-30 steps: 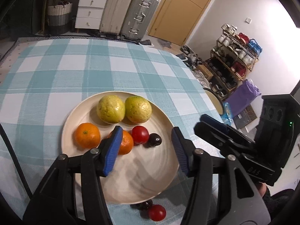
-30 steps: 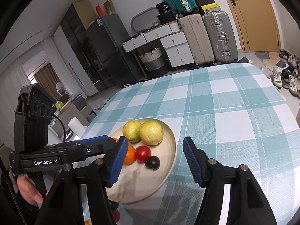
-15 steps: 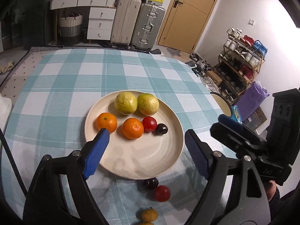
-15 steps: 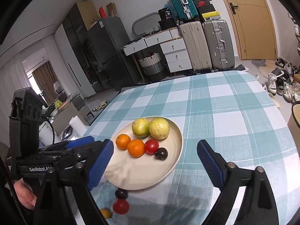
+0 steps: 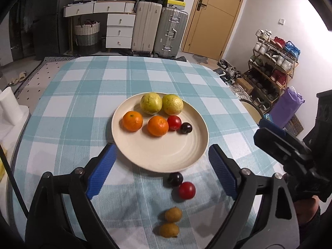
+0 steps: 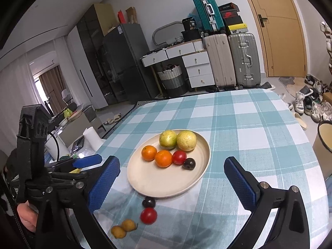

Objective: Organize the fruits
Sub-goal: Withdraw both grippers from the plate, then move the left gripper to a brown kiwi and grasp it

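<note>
Bedroom-like room; desk (image 5: 87, 95) under a teal-and-white checked cloth, suitcases (image 5: 159, 31) and a yellow door (image 5: 215, 16) behind it.

Cream plate (image 5: 161, 155) sits mid-desk. On it, far side: two yellow-green fruits (image 5: 151, 103), touching. In front of them, a row: two oranges (image 5: 132, 121), apart from each other, then a red fruit (image 5: 174, 122) touching the second orange, then a dark plum-like fruit (image 5: 186, 128) just beside the red one.

Off the plate, on the cloth on my near side: a second dark fruit (image 5: 175, 178) just beside the plate rim, a second red fruit (image 5: 187, 190) touching it, and nearer me two small yellow-brown fruits (image 5: 173, 215) close together.

My left gripper (image 5: 161, 170): jaws wide apart, empty, above the near rim and the loose fruits. My right gripper (image 6: 172, 184): jaws likewise wide apart, empty, framing the plate from the other side.

Judgement: four loose fruits are left to go on the plate, apparently paired by kind. The dark and red ones look small, round, smooth-skinned, so light but liable to roll or squirt out of the pads; probably soft enough to bruise. Take each across its widest part, pads level with its middle, closing gently. Since the dark and red fruits touch, one finger must enter from the open side or I nudge the neighbour. The yellow-brown pair looks smallest; needs a low, centred grip.
</note>
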### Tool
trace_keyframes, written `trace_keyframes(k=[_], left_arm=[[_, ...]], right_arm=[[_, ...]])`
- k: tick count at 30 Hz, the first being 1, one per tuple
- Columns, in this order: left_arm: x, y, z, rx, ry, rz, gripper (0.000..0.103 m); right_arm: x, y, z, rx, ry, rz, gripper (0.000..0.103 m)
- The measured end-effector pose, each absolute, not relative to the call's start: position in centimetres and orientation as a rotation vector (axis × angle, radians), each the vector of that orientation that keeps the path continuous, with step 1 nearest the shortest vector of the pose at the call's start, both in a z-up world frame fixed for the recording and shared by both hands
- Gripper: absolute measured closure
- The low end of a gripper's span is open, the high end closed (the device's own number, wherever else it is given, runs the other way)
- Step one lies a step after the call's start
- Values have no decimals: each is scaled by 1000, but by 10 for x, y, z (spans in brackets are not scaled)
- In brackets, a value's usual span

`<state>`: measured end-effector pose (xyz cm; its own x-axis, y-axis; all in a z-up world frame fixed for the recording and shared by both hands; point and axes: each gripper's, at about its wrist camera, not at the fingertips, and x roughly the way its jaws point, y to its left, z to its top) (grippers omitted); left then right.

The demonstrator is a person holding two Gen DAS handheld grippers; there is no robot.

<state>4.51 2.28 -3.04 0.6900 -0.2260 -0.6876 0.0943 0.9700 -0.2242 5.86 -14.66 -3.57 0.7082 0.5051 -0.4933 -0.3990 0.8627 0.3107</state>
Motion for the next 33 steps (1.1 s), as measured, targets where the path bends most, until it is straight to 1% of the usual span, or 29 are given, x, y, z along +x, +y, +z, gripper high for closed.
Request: trace_keyframes(k=[3, 13, 22, 33], left_arm=[[34, 23, -32, -173, 786, -174, 1], [7, 31, -48, -165, 817, -143, 1], [-14, 36, -75, -154, 879, -139, 1], [-16, 15, -110, -87, 975, -186, 1]], right_arm=[[49, -144, -34, 173, 591, 508, 0], [27, -132, -48, 125, 637, 490, 0], [11, -125, -58, 80, 662, 460, 0], [9, -126, -73, 112, 709, 480, 0]])
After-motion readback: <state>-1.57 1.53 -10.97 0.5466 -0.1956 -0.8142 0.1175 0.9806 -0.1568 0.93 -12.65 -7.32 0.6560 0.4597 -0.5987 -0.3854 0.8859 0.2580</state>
